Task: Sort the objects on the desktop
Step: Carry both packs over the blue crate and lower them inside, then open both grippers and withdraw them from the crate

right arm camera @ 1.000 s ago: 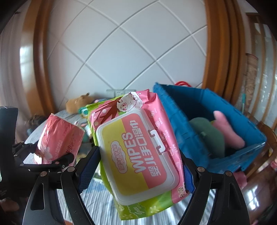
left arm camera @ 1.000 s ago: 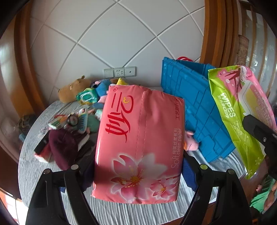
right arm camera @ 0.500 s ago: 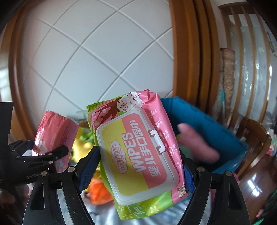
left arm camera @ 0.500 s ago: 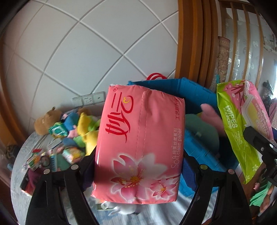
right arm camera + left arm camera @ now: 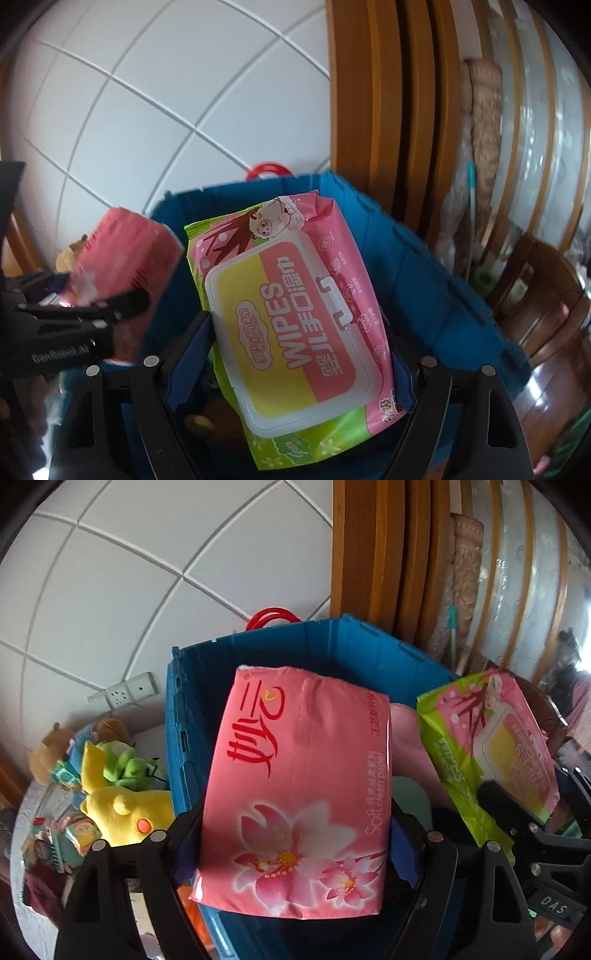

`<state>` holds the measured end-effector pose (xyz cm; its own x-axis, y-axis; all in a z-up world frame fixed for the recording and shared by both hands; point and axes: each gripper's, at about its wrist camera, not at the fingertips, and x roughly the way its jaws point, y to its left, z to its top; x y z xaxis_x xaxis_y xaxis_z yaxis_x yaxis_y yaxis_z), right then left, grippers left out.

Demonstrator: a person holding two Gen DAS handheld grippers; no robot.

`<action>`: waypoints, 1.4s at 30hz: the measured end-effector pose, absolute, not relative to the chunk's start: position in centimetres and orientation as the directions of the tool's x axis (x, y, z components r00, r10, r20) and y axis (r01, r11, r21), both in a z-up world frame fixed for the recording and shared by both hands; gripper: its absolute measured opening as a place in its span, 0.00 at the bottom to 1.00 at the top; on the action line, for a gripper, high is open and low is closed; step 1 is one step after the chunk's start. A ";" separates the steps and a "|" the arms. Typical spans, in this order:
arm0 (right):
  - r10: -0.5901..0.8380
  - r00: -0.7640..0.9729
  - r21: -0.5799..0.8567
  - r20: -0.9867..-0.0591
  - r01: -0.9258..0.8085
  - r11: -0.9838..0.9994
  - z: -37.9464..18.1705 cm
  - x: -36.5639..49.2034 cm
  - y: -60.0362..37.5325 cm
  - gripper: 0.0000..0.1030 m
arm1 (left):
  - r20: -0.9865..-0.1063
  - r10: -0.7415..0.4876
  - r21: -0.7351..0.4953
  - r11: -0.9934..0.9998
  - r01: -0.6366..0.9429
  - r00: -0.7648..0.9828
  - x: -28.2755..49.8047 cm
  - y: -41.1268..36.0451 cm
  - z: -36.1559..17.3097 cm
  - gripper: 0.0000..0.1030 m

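Left side first: my left gripper (image 5: 295,834) has its fingers spread wide and clamped on the two long edges of the pink tissue pack (image 5: 299,790), blue pads pressed into both sides. The pack stands up between the fingers, flower print facing me, and it's hanging over the open blue crate (image 5: 192,716). Off past the left finger there's a heap of plush toys (image 5: 122,801) on the table, just beside the crate wall.

Right side: my right gripper (image 5: 291,354) is the same deal, fingers wide apart and squeezing the wipes pack (image 5: 291,317) by its sides, lid facing me. It's also over the crate, with the tissue pack just off its left finger, though that bit's blurry.
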<state>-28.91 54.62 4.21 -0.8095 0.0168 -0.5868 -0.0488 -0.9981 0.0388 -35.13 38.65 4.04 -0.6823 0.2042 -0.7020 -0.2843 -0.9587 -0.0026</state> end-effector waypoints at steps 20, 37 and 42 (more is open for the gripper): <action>-0.020 -0.782 0.079 -0.623 -0.038 -0.996 1.8 -29.3 57.6 0.81 | -0.774 0.146 0.028 -0.964 -0.263 -0.617 -36.0 41.2 2.5 0.83; 0.017 -0.808 0.080 -0.588 -0.079 -0.994 2.8 -27.2 56.7 0.99 | -0.686 0.163 -0.003 -0.975 -0.220 -0.710 -31.7 36.6 4.5 1.00; 0.002 -0.827 0.081 -0.563 -0.058 -0.995 3.8 -25.7 54.6 0.99 | -0.653 0.141 -0.018 -0.985 -0.171 -0.744 -29.7 33.1 5.0 1.00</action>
